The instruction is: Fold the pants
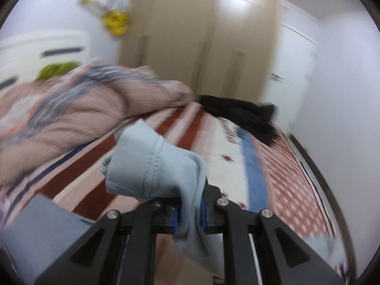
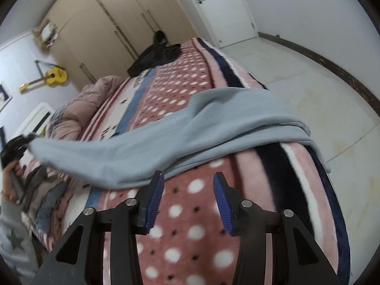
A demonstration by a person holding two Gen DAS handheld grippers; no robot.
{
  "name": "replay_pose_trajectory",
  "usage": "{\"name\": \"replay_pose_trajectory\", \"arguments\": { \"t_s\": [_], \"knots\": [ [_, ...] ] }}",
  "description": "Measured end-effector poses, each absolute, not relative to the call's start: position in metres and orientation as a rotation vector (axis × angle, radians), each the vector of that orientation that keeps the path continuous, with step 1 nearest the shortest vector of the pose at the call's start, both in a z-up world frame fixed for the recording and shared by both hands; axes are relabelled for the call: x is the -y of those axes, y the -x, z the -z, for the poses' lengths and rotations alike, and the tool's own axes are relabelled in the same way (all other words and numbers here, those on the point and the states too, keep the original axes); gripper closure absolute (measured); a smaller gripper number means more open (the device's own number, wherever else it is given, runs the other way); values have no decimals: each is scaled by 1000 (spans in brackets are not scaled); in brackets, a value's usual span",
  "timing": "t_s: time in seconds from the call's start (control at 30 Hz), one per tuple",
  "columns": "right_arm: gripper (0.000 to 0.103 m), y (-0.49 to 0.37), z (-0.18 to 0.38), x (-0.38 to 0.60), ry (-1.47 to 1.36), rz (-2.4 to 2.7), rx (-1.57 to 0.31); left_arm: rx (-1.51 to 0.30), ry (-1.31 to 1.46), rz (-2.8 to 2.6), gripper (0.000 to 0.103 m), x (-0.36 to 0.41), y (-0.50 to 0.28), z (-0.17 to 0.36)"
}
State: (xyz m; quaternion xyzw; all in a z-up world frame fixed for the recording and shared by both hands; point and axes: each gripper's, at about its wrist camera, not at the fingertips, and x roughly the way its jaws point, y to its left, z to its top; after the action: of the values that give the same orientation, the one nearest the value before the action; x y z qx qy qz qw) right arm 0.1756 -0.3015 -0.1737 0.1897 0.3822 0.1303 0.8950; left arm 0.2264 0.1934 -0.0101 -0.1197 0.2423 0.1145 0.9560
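Note:
The light blue pants lie across the bed's patterned blanket, one end draped over the bed's right edge. My left gripper is shut on a bunched end of the pants and holds it lifted above the blanket. In the right wrist view that gripper shows at the far left, pulling the fabric taut. My right gripper is open and empty, just in front of the pants' near edge, above the dotted blanket.
A pink quilt is heaped at the bed's left side. A black garment lies at the far end of the bed. Beige wardrobes stand behind. A white tiled floor lies to the right of the bed.

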Motion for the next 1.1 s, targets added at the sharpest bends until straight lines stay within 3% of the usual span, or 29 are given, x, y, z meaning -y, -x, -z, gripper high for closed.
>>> {"name": "replay_pose_trajectory", "arguments": {
  "t_s": [0.3, 0.63, 0.67, 0.7, 0.97, 1.07, 1.1],
  "knots": [
    [61, -236, 194, 356, -573, -165, -771, -552, 169, 7, 92, -131, -220, 28],
    [63, -280, 215, 348, -638, -103, -826, -561, 163, -8, 93, -128, -221, 34],
    [78, -282, 215, 347, -639, -80, -826, -560, 159, -11, 93, -128, -220, 34],
    [100, -286, 213, 345, -622, -37, -819, -559, 155, -10, 93, -128, -218, 33],
    [100, -262, 197, 349, -522, 87, -769, -514, 76, 115, 93, -78, -221, 17],
    [90, -258, 198, 349, -486, 69, -824, -532, 44, 218, 93, -31, -238, 24],
    [82, -255, 197, 349, -486, 65, -829, -542, 39, 247, 93, -16, -244, 28]
  ]
}}
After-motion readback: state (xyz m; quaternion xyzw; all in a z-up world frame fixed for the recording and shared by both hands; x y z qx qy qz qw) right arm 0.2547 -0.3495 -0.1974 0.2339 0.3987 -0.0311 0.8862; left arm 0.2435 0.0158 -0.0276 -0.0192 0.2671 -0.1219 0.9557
